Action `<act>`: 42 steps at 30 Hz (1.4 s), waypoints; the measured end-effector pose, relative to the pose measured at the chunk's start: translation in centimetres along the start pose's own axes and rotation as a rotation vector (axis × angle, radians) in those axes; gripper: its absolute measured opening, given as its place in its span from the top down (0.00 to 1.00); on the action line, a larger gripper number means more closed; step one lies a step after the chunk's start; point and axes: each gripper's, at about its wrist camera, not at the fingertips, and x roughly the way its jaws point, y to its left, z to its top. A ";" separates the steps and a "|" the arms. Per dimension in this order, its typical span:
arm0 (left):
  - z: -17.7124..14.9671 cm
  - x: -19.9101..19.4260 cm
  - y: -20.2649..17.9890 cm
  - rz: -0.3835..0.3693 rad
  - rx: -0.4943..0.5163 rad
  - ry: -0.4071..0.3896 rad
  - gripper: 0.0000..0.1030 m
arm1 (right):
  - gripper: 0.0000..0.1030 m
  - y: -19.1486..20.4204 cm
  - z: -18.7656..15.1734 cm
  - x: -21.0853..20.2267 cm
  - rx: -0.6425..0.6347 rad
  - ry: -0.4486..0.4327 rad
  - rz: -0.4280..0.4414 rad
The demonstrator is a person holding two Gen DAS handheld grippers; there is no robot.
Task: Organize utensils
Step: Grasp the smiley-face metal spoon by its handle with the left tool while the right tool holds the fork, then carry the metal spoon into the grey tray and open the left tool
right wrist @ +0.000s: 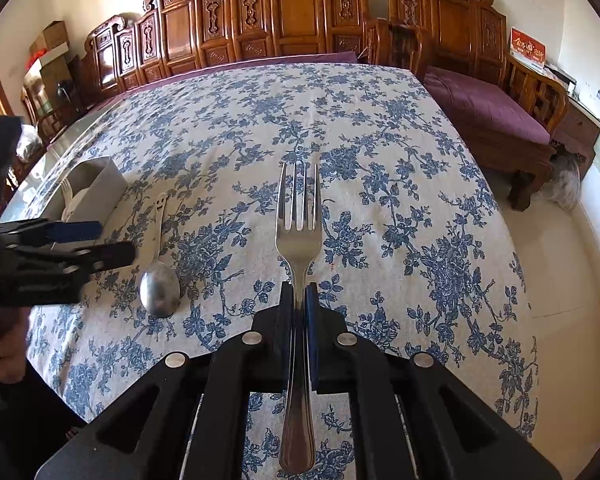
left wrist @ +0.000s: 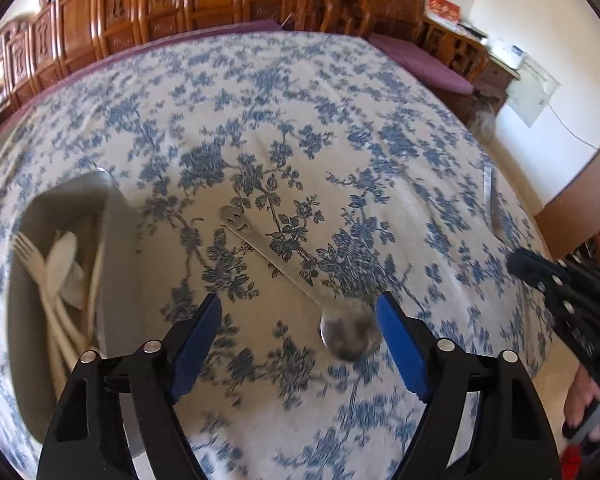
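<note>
A metal spoon (left wrist: 350,332) with a smiley-face handle lies on the floral tablecloth; it also shows in the right wrist view (right wrist: 160,288). My left gripper (left wrist: 300,320) is open just above it, the bowl near its right finger. A grey utensil box (left wrist: 116,240) to the left holds a pale fork, a spoon and chopsticks (left wrist: 56,276). My right gripper (right wrist: 300,292) is shut on a metal fork (right wrist: 298,220), tines pointing forward above the table. The right gripper also shows in the left wrist view (left wrist: 572,304), and the left gripper in the right wrist view (right wrist: 100,244).
The table (right wrist: 380,140) is covered with a blue floral cloth. Carved wooden chairs (right wrist: 292,12) line its far side. A bench with a purple cushion (right wrist: 484,108) stands at the right. The box also shows in the right wrist view (right wrist: 100,184).
</note>
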 end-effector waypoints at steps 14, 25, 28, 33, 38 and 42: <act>0.6 3.9 0.9 0.055 -0.033 0.104 0.73 | 0.92 0.0 -0.7 0.4 0.028 0.022 0.023; 0.0 3.4 2.3 0.055 -0.001 0.120 0.89 | 0.92 0.5 -0.6 0.2 0.005 0.014 0.020; -0.5 3.1 2.1 0.058 0.004 0.126 0.88 | 0.92 0.7 -0.6 0.4 0.001 0.017 0.021; -1.4 2.7 1.3 0.091 0.045 0.118 0.87 | 0.92 0.7 -0.6 0.3 0.001 0.017 0.022; -1.3 2.4 1.8 0.127 0.048 0.093 0.95 | 0.92 0.9 -0.6 0.1 -0.004 0.007 0.028; -1.4 1.4 2.1 0.122 0.067 0.062 0.95 | 0.92 1.1 -0.4 0.0 -0.007 0.004 0.035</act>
